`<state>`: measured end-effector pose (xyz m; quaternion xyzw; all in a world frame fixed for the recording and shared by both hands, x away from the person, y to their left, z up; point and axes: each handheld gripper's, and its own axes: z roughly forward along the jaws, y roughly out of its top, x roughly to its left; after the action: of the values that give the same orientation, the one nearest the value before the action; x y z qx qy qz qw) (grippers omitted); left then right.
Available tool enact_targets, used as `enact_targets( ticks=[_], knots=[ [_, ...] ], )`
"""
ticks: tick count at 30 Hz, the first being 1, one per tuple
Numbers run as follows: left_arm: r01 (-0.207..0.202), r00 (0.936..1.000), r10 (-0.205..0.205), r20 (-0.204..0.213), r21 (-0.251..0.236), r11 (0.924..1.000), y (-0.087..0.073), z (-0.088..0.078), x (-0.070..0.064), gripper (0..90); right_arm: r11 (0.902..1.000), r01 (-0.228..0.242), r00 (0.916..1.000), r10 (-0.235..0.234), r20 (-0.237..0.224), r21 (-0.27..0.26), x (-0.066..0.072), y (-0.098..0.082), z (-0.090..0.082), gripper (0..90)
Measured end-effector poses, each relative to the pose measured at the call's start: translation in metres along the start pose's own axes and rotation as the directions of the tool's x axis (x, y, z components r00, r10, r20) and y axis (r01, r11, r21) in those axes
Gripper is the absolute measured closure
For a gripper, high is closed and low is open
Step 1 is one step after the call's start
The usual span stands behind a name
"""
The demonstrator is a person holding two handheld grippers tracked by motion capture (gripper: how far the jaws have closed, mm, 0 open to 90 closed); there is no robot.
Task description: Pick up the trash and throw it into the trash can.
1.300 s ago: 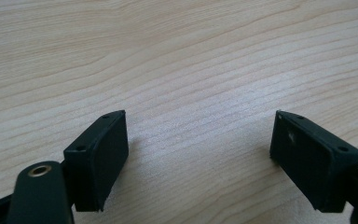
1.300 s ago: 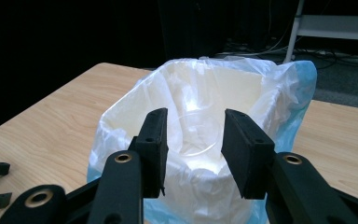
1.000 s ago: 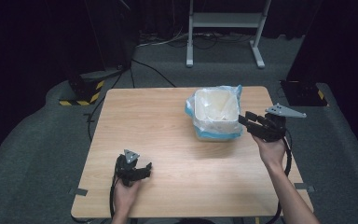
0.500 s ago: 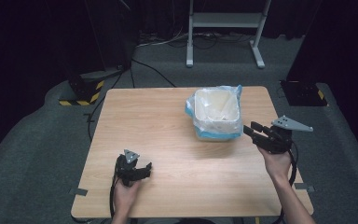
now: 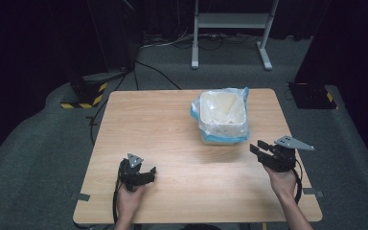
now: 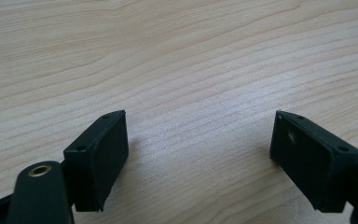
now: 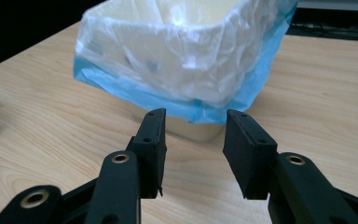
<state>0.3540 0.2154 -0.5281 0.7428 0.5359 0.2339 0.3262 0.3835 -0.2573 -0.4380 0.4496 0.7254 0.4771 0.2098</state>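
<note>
Two grippers are in our hands, neither holding anything. Lower left of the high view: the left gripper rests low over the bare table, jaws spread wide and empty. Upper centre: the small bin, lined with a clear and blue bag, stands upright, mouth up, its long axis running away from us, slightly skewed. Right: the right gripper sits just short of the bin, jaws parted and pointing at its near corner. We judge the bagging step finished or paused; any next move calls for advancing and pinching the bag's loose rim, not the wall.
</note>
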Motion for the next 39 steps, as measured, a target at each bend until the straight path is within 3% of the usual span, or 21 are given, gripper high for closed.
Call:
enact_targets(
  ticks=[21,34,39],
  knots=[
    [0.001,1.0000,-0.001,-0.001,0.000,1.0000,0.000,0.000,0.000,19.2,0.9922,0.001,0.9966,-0.011,0.082,0.124,-0.004,-0.058,0.027,58.3],
    [0.001,1.0000,-0.001,-0.001,0.000,1.0000,0.000,0.000,0.000,19.2,0.9798,0.007,0.9914,-0.033,0.127,0.200,-0.006,-0.074,0.040,56.5],
    [0.001,1.0000,-0.001,-0.002,0.000,1.0000,0.000,0.000,0.000,19.3,0.9747,0.033,0.9893,-0.063,0.131,0.221,-0.004,-0.074,0.042,52.4]
  ],
)
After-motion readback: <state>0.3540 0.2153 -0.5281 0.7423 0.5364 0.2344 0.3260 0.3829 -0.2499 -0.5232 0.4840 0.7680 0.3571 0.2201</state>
